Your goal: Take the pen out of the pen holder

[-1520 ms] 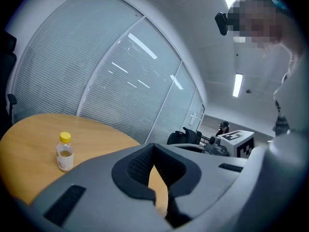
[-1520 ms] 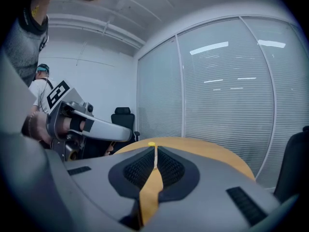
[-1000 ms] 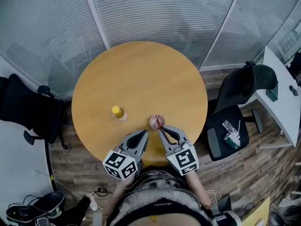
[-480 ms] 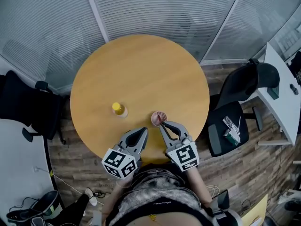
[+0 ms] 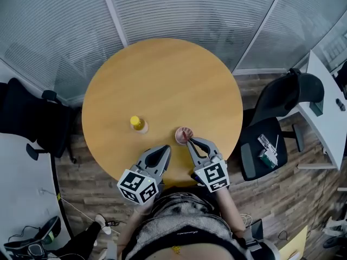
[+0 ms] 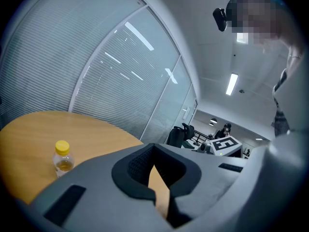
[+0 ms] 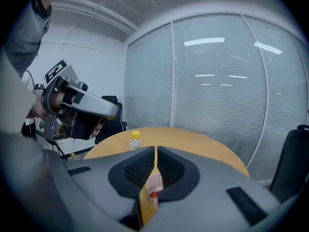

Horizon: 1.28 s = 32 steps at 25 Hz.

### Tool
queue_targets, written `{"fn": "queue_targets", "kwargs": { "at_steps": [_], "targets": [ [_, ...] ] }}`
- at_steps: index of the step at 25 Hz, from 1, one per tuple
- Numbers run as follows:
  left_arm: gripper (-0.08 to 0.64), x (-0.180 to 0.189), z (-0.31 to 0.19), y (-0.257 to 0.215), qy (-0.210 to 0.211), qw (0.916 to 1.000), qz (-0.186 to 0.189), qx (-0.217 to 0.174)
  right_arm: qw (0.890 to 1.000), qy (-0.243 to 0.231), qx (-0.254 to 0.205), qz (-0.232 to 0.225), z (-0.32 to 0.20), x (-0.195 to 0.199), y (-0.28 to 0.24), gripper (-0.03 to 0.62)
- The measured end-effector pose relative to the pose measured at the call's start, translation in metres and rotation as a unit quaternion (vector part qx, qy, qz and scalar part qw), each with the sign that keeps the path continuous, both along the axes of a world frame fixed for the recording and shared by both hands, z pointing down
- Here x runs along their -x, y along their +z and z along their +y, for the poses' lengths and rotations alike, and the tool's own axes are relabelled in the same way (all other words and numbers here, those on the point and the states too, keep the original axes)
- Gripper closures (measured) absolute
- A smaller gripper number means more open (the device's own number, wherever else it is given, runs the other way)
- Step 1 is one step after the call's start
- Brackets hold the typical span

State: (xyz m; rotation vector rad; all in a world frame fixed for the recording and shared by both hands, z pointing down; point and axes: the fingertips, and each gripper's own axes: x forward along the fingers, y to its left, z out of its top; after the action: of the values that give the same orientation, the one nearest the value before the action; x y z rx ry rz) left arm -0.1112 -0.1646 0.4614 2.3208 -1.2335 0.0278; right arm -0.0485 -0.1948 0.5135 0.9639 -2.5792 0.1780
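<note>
A pink pen holder [image 5: 183, 134] stands near the front edge of the round wooden table [image 5: 162, 80], with a red-tipped pen [image 5: 186, 137] inside it. My right gripper [image 5: 190, 141] is shut, its tips at the holder's near rim. In the right gripper view the holder [image 7: 155, 181] and the pen's red end [image 7: 153, 195] show through the slit below the closed tips [image 7: 155, 150]; I cannot tell if they touch the pen. My left gripper [image 5: 165, 150] is shut and holds nothing, just left of the holder; its view [image 6: 153, 151] shows only table.
A small bottle with a yellow cap [image 5: 137, 124] stands left of the holder. Black office chairs sit at the right [image 5: 282, 107] and left [image 5: 32, 118] of the table. A white desk [image 5: 325, 107] is at the far right. Blinds cover the glass walls behind.
The head view has shifted slightly. Both grippers stay shut in nearly the same place, the right one a touch closer to the holder's rim.
</note>
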Motion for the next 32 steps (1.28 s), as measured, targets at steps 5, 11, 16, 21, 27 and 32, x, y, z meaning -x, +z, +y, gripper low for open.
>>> {"fn": "queue_targets", "kwargs": {
  "at_steps": [5, 11, 16, 21, 27, 32],
  "targets": [
    [0.557, 0.002, 0.001, 0.001, -0.007, 1.0000, -0.001, 0.002, 1.000, -0.001, 0.013, 0.019, -0.003, -0.004, 0.020, 0.561],
    [0.557, 0.006, 0.001, 0.002, -0.015, 0.9999, -0.003, 0.004, 0.998, -0.011, 0.032, 0.047, -0.003, -0.008, 0.048, 0.561],
    [0.557, 0.011, 0.002, 0.004, -0.020, 0.9998, -0.004, 0.006, 0.996, -0.019, 0.049, 0.073, -0.001, -0.010, 0.071, 0.561],
    [0.557, 0.011, 0.001, 0.004, -0.019, 0.9998, -0.003, 0.007, 0.993, -0.025, 0.062, 0.094, 0.002, -0.013, 0.088, 0.561],
    [0.557, 0.010, 0.000, 0.006, -0.015, 0.9998, -0.003, 0.010, 0.991, -0.025, 0.080, 0.100, 0.005, -0.014, 0.101, 0.561],
    [0.557, 0.009, -0.001, 0.008, -0.010, 0.9999, -0.002, 0.013, 0.990, -0.044, 0.078, 0.110, 0.009, -0.017, 0.108, 0.560]
  ]
}}
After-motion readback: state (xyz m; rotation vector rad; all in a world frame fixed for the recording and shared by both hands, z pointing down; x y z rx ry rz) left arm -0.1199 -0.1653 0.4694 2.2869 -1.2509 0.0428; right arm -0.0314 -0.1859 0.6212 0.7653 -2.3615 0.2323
